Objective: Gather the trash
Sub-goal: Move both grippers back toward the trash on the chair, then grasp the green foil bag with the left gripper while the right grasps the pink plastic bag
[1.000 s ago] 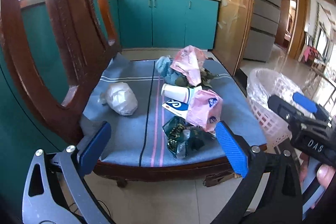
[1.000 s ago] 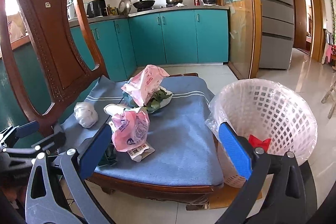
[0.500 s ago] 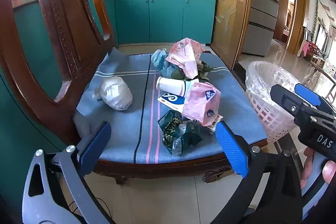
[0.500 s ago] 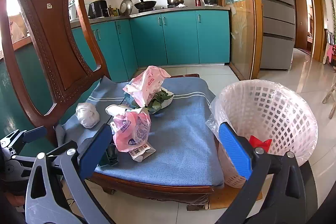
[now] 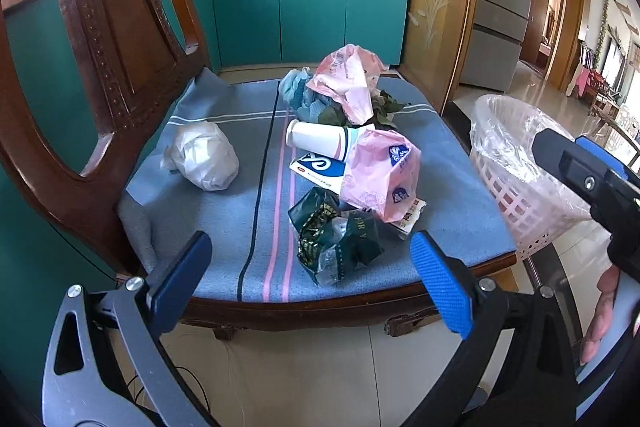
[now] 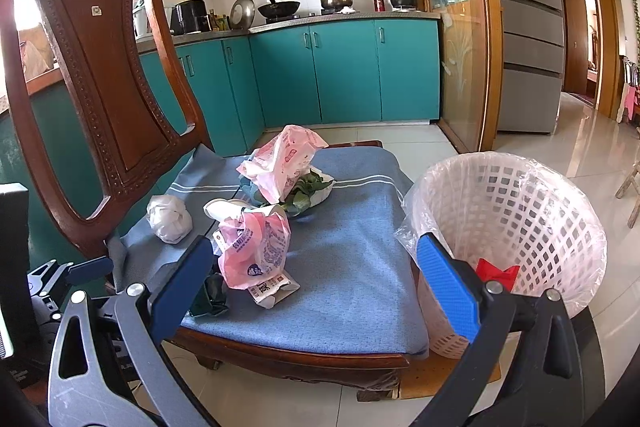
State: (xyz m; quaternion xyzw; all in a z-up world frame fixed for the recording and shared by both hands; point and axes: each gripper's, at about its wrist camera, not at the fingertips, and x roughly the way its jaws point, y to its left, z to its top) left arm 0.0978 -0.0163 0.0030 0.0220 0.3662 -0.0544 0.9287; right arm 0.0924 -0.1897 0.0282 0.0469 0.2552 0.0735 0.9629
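Note:
Trash lies on a chair's blue cushion (image 5: 224, 219): a white crumpled bag (image 5: 204, 155), a paper cup (image 5: 316, 139) on its side, a blue-and-white packet (image 5: 320, 167), a pink bag (image 5: 380, 175), a dark green wrapper (image 5: 336, 239), and at the back another pink bag (image 5: 348, 83) over green leaves. My left gripper (image 5: 310, 267) is open at the cushion's front edge, just short of the green wrapper. My right gripper (image 6: 315, 259) is open too, between the pink bag (image 6: 256, 251) and the white lined basket (image 6: 520, 211). Nothing sits between either pair of fingers.
The basket (image 5: 516, 163) stands on the floor at the chair's right, with a red scrap (image 6: 496, 273) inside. The carved wooden chair back (image 6: 108, 79) rises at the left. Teal kitchen cabinets (image 6: 344, 75) lie behind, and tiled floor spreads to the right.
The left wrist view has shifted slightly, so the trash pile sits a bit higher and nearer. The right gripper has barely moved. Nothing has been picked up.

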